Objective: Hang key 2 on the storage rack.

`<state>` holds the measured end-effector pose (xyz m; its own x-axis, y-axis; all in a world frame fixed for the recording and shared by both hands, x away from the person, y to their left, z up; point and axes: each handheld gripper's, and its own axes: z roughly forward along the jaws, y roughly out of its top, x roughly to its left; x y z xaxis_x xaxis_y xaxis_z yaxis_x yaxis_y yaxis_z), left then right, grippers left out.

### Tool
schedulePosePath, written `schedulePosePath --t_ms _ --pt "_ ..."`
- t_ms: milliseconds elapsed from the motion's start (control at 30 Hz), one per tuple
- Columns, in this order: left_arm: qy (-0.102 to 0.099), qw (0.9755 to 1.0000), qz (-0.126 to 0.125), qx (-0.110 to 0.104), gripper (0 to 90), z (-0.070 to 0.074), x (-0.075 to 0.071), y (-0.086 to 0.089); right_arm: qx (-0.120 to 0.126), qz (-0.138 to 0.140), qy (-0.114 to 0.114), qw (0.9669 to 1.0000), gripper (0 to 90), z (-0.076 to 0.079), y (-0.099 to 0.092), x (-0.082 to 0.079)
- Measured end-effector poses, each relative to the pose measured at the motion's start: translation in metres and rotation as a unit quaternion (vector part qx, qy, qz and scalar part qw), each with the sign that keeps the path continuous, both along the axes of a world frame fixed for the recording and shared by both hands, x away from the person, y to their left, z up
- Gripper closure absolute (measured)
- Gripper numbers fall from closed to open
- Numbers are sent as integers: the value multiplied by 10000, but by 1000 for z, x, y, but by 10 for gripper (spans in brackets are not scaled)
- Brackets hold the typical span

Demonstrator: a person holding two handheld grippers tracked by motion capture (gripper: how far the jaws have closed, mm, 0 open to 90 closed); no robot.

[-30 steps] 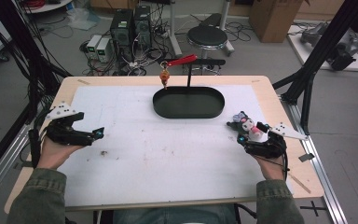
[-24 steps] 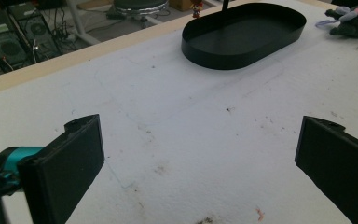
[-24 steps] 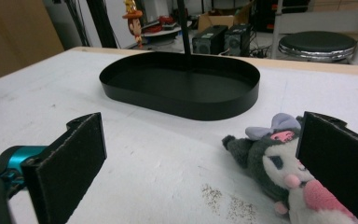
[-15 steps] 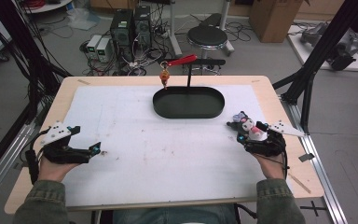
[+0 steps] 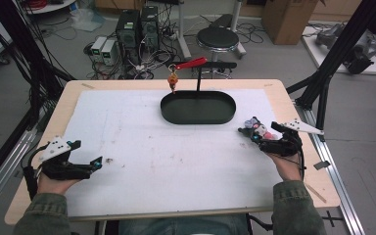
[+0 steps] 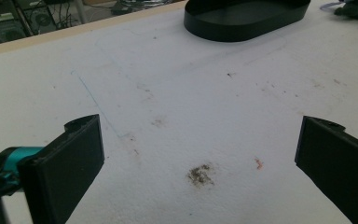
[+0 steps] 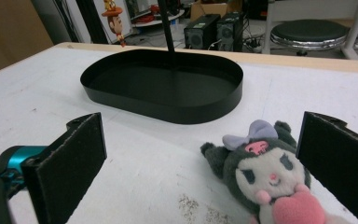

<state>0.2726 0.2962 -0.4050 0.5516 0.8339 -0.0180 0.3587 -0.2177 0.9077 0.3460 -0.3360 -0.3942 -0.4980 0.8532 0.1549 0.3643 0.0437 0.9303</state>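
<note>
Right gripper (image 7: 200,154) jaws gape around the plush toy (image 7: 265,179) (untouched); left gripper (image 6: 200,158) jaws gape.

Left tongs (image 6: 200,154): two black flat-faced jaws rise from the bottom edge, set wide apart, nothing between them.
Left jaw: teal fitting at its base, lower left corner.
Counter (image 6: 168,102): white sheet covering, worn; pale wooden edge shows along the top left.
Marks: brownish smudge (image 6: 200,173) between the jaws, a small orange fleck (image 6: 258,163) just to its right, faint blue pen line (image 6: 95,100) running up the left side.
Black oval shallow metal tray (image 6: 244,16): top centre-right, well apart from the jaws, partly cut by the frame.
Dark plush toy (image 6: 356,8): top right corner, just a sliver, beside the tray.
Background: computer cases on the floor, top left.
</note>
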Motion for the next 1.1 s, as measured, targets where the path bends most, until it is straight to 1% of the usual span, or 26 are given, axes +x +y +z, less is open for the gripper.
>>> schedulePosePath --t_ms 67,100,133,200,267,300,333,433,467,533,600,633,667,833,867,933,1000,1033,1100 --pt "71 10000 6 -8 17 -4 0 0 -39 25 3 10000 4 0 1 1" --pt "115 9999 -1 -6 17 -5 -1 0 -124 50 27 9999 4 1 2 3" --pt "121 9999 6 22 17 -6 -1 0 -289 82 64 9995 4 2 3 6" --pt "151 9999 -11 51 17 -7 -2 0 -317 91 97 9994 4 2 3 8" --pt "119 9999 -11 38 17 -7 -3 0 -401 147 132 9990 4 4 2 15" --pt "118 9999 -1 34 17 -7 -3 0 -401 147 132 9990 4 4 2 15" --pt "117 9999 8 33 17 -7 -3 0 -455 140 205 9987 4 6 1 19" --pt "94 10000 -15 22 17 -7 -5 0 -490 147 250 9984 4 7 1 22" --pt "94 9999 -25 34 17 -7 -5 0 -512 136 229 9983 4 8 1 24" --pt "104 9999 -6 5 17 -8 -6 0 -482 113 280 9984 4 9 1 25" --pt "93 10000 -2 16 17 -8 -6 1 -543 130 296 9980 4 9 -1 29" --pt "98 10000 -9 -1 17 -7 -6 2 -569 137 338 9977 4 8 -1 31" --pt "103 9999 -2 -24 17 -7 -7 2 -618 166 433 9970 4 7 -1 34" --pt "133 9999 -50 -9 17 -8 -6 0 -602 175 485 9969 4 6 0 39" --pt "139 9999 -44 -2 17 -8 -6 0 -642 188 557 9962 4 4 0 43" --pt "141 9999 -59 5 17 -9 -6 0 -677 200 591 9958 4 3 0 45" --pt "139 9999 -53 -16 17 -9 -6 0 -810 255 709 9939 4 2 1 50" --pt "128 9999 -56 -21 17 -9 -6 0 -810 255 709 9939 4 2 1 50" --pt "118 9999 -55 -20 17 -8 -6 0 -913 296 799 9922 4 3 2 55"
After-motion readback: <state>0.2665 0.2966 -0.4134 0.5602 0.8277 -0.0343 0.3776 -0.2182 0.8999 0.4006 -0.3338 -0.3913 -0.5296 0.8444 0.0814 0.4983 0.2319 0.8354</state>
